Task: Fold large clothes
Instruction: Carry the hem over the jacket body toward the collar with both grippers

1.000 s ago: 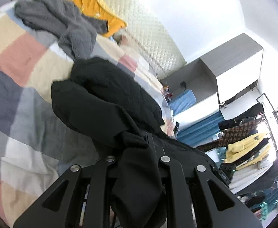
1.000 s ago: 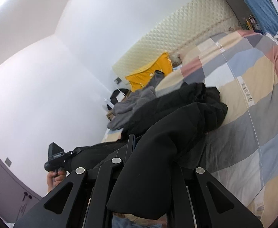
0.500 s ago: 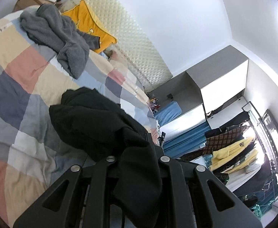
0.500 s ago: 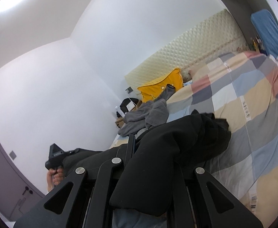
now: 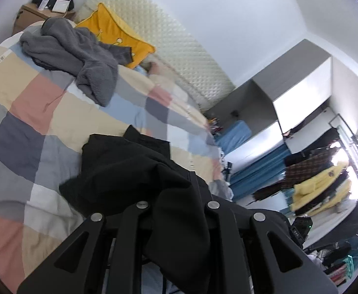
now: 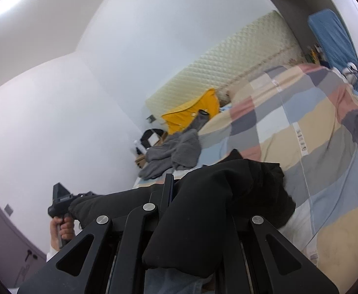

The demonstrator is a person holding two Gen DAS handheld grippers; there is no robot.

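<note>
A large black garment [image 5: 129,171] hangs bunched between my two grippers above a bed with a checked cover [image 5: 31,112]. My left gripper [image 5: 176,210] is shut on one part of the garment, whose cloth hides the fingertips. My right gripper [image 6: 191,218] is shut on another part of the black garment [image 6: 240,186]. The left gripper in the person's hand also shows in the right wrist view [image 6: 61,201], at the lower left. The garment's free end trails toward the checked cover [image 6: 326,147].
A grey fleece garment [image 5: 76,54] and a yellow cushion [image 5: 115,31] lie near the quilted headboard [image 5: 174,49]. A wooden bedside table [image 5: 29,12] stands at the far corner. A grey wardrobe [image 5: 289,80] and a rack of hanging clothes [image 5: 321,183] stand at the right.
Both grippers have risen and drawn back with the black garment. More of it has lifted off the bed, and more of the bed cover shows behind it.
</note>
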